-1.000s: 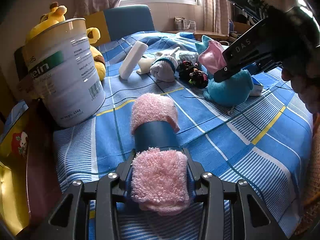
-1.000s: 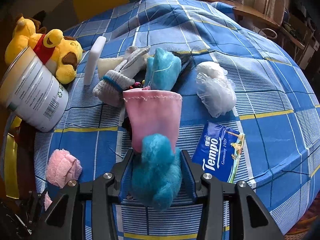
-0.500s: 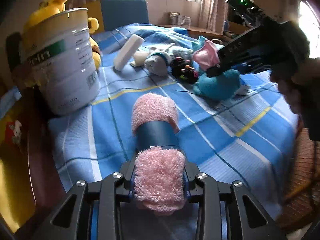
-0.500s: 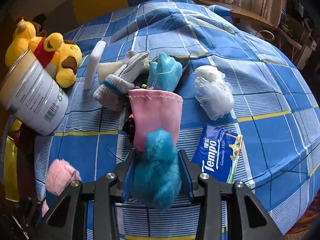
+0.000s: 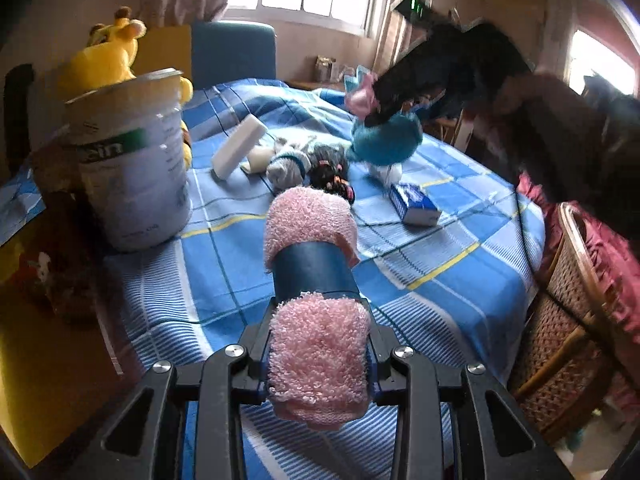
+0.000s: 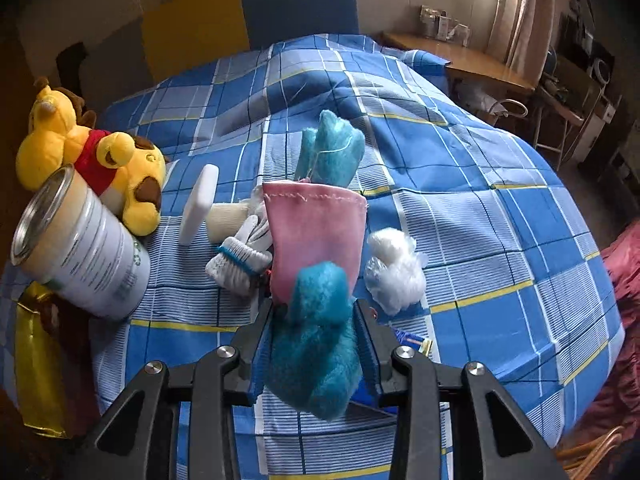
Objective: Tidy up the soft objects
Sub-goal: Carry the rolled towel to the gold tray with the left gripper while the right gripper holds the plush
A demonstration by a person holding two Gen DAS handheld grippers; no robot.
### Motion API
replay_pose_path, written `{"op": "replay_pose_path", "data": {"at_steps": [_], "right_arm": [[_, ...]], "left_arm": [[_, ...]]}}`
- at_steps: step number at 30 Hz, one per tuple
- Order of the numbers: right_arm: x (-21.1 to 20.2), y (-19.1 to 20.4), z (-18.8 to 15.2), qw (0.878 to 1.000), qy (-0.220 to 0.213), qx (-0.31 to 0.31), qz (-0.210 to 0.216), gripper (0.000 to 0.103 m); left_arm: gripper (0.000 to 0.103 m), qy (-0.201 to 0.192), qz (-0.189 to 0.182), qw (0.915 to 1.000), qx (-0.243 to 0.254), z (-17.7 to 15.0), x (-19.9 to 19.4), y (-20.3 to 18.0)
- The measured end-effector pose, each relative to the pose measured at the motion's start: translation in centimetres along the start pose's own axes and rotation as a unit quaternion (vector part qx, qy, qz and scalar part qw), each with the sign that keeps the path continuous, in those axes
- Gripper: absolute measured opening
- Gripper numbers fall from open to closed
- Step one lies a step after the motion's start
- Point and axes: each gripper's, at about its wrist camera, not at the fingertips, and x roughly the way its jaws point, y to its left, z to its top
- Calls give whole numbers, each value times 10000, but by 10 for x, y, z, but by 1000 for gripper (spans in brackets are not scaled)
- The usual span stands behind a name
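My left gripper [image 5: 318, 354] is shut on a rolled pink towel [image 5: 316, 320] with a dark blue band, held above the near edge of the blue plaid cloth [image 5: 420, 280]. My right gripper [image 6: 316, 344] is shut on a teal plush toy [image 6: 316, 344] with a pink ear [image 6: 316, 232], lifted off the cloth; it also shows in the left wrist view [image 5: 384, 136]. A grey sock [image 6: 240, 264], a white sponge block [image 6: 199, 202], a black hair-tie bundle [image 5: 332, 176] and a white plastic wad [image 6: 394, 272] lie on the cloth.
A white tin can [image 5: 132, 160] stands at the left, a yellow bear plush [image 6: 96, 156] behind it. A tissue pack [image 5: 414, 204] lies at mid-right. A wicker basket [image 5: 568, 328] stands off the right edge. A gold bag [image 6: 36, 364] sits at the left.
My right gripper has lifted the teal plush up off the cloth, uncovering the tissue pack. My left gripper has pulled back and up with the pink towel.
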Motion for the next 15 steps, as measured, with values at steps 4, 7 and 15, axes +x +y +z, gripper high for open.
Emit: {"op": "replay_pose_path", "data": {"at_steps": [4,7,15], "right_arm": [[14,2,-5,9999,149,67,-41,37],[23,4,-12,9996,264,75,-65,37],[36,1,-28,9991,413,125,-53,37]], "left_arm": [[35,-185,32,9996,-209,5,-20,10],[35,-292,120,9987,-396,7,-33,20],[35,-457,748,9838,-1563,20,-71,93]]}}
